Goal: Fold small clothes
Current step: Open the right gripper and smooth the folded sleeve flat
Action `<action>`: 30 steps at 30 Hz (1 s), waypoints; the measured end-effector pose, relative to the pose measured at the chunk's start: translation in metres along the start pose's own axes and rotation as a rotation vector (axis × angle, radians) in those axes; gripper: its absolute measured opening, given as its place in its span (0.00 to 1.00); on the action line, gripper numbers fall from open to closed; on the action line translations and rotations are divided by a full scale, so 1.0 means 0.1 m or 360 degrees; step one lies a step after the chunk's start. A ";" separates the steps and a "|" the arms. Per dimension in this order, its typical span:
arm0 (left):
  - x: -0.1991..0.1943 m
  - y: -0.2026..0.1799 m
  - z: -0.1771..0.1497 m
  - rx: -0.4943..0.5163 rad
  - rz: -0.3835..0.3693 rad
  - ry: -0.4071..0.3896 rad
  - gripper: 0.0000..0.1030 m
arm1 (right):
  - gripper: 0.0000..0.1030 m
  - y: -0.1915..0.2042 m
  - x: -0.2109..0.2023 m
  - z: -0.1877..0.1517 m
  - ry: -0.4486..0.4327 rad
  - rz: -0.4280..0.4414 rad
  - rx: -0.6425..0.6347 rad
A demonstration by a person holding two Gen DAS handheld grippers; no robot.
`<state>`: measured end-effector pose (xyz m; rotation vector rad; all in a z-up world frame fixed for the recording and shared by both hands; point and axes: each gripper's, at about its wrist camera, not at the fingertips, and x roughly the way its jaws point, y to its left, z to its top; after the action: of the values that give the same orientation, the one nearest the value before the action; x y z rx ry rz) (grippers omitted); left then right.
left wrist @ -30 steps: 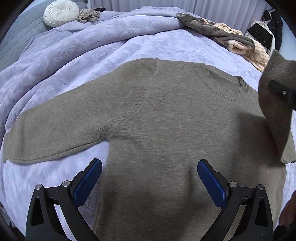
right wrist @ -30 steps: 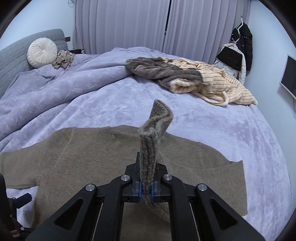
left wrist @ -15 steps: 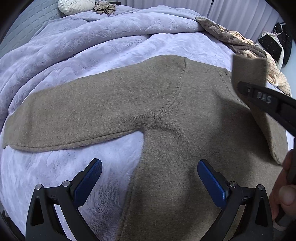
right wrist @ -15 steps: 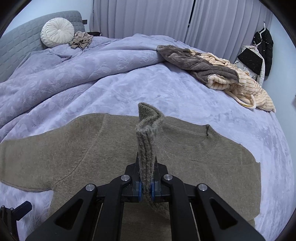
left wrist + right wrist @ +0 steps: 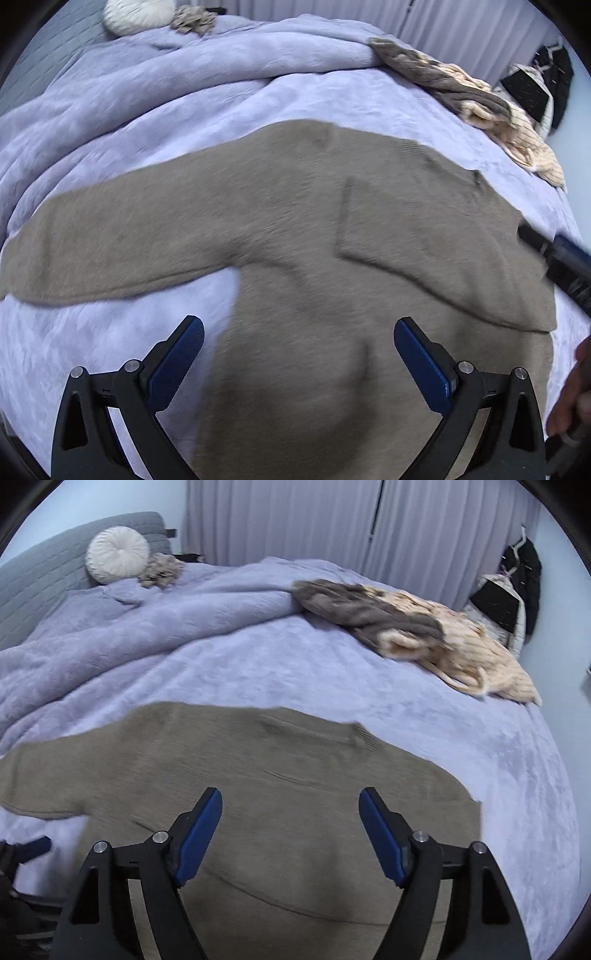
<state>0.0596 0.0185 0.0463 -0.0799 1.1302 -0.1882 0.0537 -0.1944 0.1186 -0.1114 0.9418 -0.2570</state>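
This is a bedroom: a big bed (image 5: pixel 388 686) with a purple blanket (image 5: pixel 147 635), a round pillow (image 5: pixel 117 554), and long curtains (image 5: pixel 295 517).

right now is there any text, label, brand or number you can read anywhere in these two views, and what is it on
No readable text in either view.
Right tool: in the left wrist view its black arm at the right edge bears pale marks, too blurred to read.
Brown sweater: no tag or print shows.
Dark items hanging by the curtain: no lettering can be made out.
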 end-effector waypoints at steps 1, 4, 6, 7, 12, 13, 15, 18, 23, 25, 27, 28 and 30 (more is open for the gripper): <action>0.00 -0.17 0.05 0.0052 -0.0013 -0.0015 1.00 | 0.77 -0.24 0.13 -0.10 0.0078 -0.0081 0.0055; 0.05 -0.55 0.19 0.0156 -0.0058 -0.0030 1.00 | 0.77 -0.73 0.36 -0.35 0.0193 -0.0206 0.0198; 0.15 -0.83 0.31 0.0208 -0.0107 -0.0018 1.00 | 0.77 -0.88 0.43 -0.45 0.0224 -0.0206 0.0272; 0.19 -0.93 0.35 0.0226 -0.0113 -0.0017 1.00 | 0.77 -0.90 0.45 -0.49 0.0232 -0.0186 0.0292; 0.58 -1.23 0.48 0.0329 -0.0061 0.0036 1.00 | 0.77 -0.76 0.57 -0.50 0.0228 -0.0161 0.0227; 0.69 -1.19 0.49 0.0335 0.0001 0.0070 1.00 | 0.77 -0.73 0.58 -0.49 0.0226 -0.0152 0.0223; 0.85 -1.06 0.47 0.0321 0.0132 0.0113 1.00 | 0.77 -0.66 0.59 -0.49 0.0216 -0.0150 0.0204; 0.79 -0.84 0.46 0.0288 0.0114 0.0075 1.00 | 0.77 -0.47 0.60 -0.47 0.0189 -0.0144 0.0105; 0.65 -0.61 0.47 0.0254 0.0196 0.0045 1.00 | 0.77 -0.19 0.56 -0.42 0.0145 -0.0124 0.0011; 0.59 -0.54 0.45 0.0232 0.0199 0.0034 1.00 | 0.77 -0.11 0.53 -0.40 0.0140 -0.0058 0.0003; 0.53 -0.48 0.43 0.0216 0.0205 0.0024 1.00 | 0.77 -0.01 0.54 -0.38 0.0144 -0.0026 -0.0018; 0.47 -0.44 0.41 0.0207 0.0205 0.0015 1.00 | 0.77 0.05 0.55 -0.38 0.0149 -0.0024 -0.0031; 0.39 -0.38 0.38 0.0186 0.0196 0.0003 1.00 | 0.77 0.18 0.54 -0.37 0.0147 -0.0019 -0.0075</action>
<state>0.1059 -0.0276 0.0336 0.0937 1.1198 -0.1442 0.0567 -0.1912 0.0510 -0.1493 1.0398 -0.2527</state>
